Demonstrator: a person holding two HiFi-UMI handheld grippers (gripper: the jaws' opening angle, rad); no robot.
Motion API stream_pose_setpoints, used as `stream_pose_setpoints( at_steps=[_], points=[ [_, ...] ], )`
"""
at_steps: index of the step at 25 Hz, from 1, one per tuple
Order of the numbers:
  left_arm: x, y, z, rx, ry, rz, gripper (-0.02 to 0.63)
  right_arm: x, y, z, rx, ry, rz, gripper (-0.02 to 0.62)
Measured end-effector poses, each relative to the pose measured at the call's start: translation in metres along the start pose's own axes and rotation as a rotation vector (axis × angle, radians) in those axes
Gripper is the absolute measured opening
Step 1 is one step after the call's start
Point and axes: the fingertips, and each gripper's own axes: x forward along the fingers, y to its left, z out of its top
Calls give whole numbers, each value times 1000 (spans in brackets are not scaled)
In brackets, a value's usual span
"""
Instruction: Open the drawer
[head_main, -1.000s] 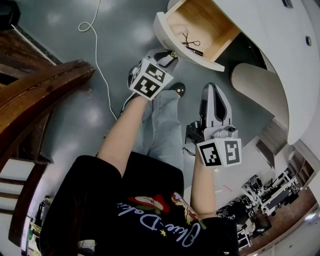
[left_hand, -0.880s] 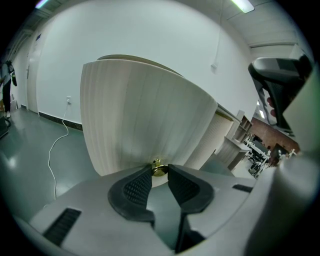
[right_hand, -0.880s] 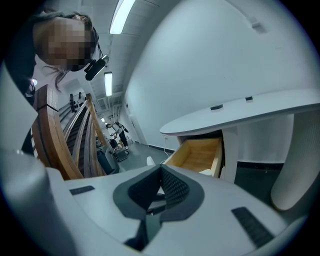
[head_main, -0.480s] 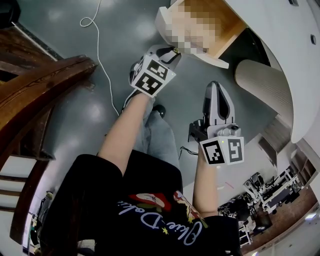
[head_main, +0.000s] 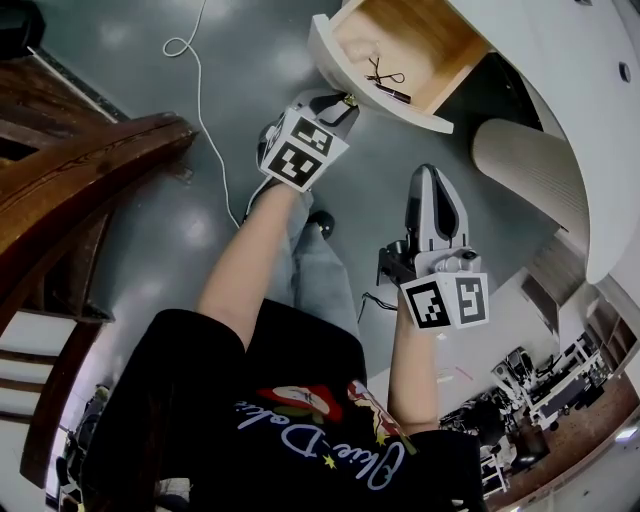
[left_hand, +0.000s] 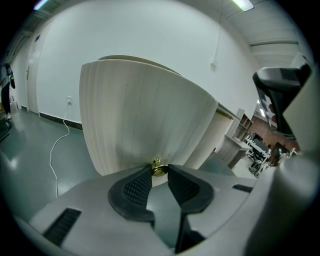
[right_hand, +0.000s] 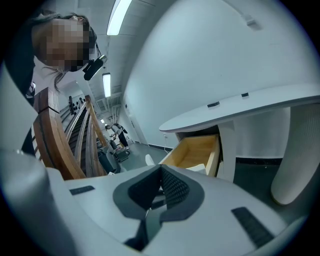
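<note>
The white drawer (head_main: 328, 55) with a pale wood inside stands pulled out from the curved white desk (head_main: 560, 90). My left gripper (head_main: 343, 106) is at its front, jaws closed on the small brass knob (head_main: 347, 100). In the left gripper view the knob (left_hand: 159, 168) sits pinched between the two black pads (left_hand: 137, 187), with the ribbed drawer front (left_hand: 145, 125) filling the view behind it. My right gripper (head_main: 424, 176) hovers lower right of the drawer, shut and holding nothing. From the right gripper view (right_hand: 161, 172) the open drawer (right_hand: 197, 150) lies ahead.
A small black wiry item (head_main: 385, 80) lies inside the drawer. A ribbed white pedestal (head_main: 525, 170) stands under the desk on the right. A dark wooden stair rail (head_main: 80, 190) runs along the left. A white cable (head_main: 197, 90) trails over the grey floor. The person's legs (head_main: 325, 270) are below the grippers.
Both grippers stay where they were, the left still on the knob. The person's shoe under the left gripper has stepped back toward the body.
</note>
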Motion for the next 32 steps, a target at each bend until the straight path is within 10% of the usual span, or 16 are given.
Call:
stream_pose_setpoints(
  at_steps=[32],
  points=[
    [-12,4,-2,-47,-3,-11,119,7,-11,25,-13,-16,12,0]
  ],
)
